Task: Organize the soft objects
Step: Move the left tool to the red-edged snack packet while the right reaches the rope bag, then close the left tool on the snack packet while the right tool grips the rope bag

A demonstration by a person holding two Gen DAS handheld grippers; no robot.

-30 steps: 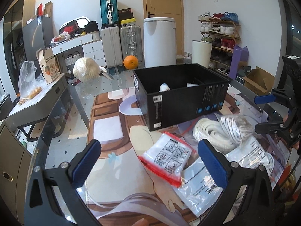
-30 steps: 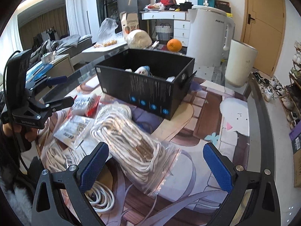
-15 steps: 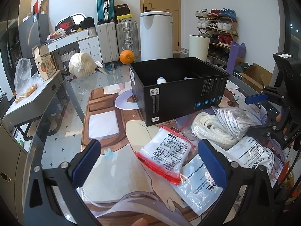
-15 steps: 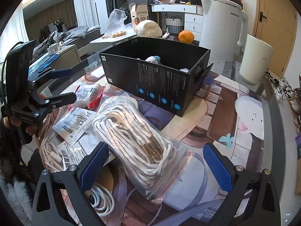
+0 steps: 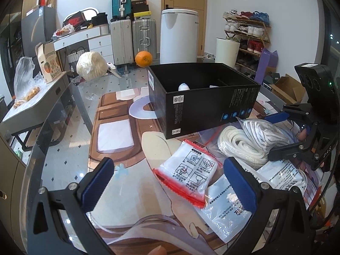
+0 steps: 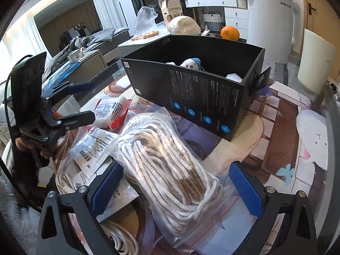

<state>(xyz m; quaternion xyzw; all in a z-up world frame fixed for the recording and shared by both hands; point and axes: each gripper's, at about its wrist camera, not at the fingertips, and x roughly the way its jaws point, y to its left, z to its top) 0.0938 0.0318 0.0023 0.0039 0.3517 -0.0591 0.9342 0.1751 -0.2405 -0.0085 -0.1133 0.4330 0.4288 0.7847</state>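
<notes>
Your right gripper [image 6: 174, 189] has its fingers [image 6: 107, 188] released and spread wide, one on each side of the clear bag of white rope [image 6: 170, 170]. The bag lies between them on the desk [image 6: 282, 131], and whether the pads touch it I cannot tell. Your left gripper [image 5: 167, 182] is also released, with its fingers [image 5: 96, 183] wide apart, and it holds nothing. Between them, closer to the right finger, lies the small pouch with red edges [image 5: 189, 178], flat on the desk and partly on top of a clear printed packet [image 5: 225, 204].

Just beyond the pouch, in the left wrist view, there is a coil of thick white cord [image 5: 240, 144], and beside it the bag of rope again, under the other gripper. More flat printed packets [image 6: 93, 146] lie on the left side in the right wrist view, with loose white cable [image 6: 119, 238] at the near edge.

Behind all these soft things stands the black box [image 5: 204, 106], open at the top. Inside it you can see a small white and blue plush toy [image 6: 191, 63] and something white in the far corner, too hidden to name.

Farther away on the desk are an orange [image 5: 143, 58] and a round pale bundle wrapped in plastic [image 5: 91, 65]. Behind them stand suitcases [image 5: 131, 36] and a white appliance [image 5: 179, 36] by the wall.
</notes>
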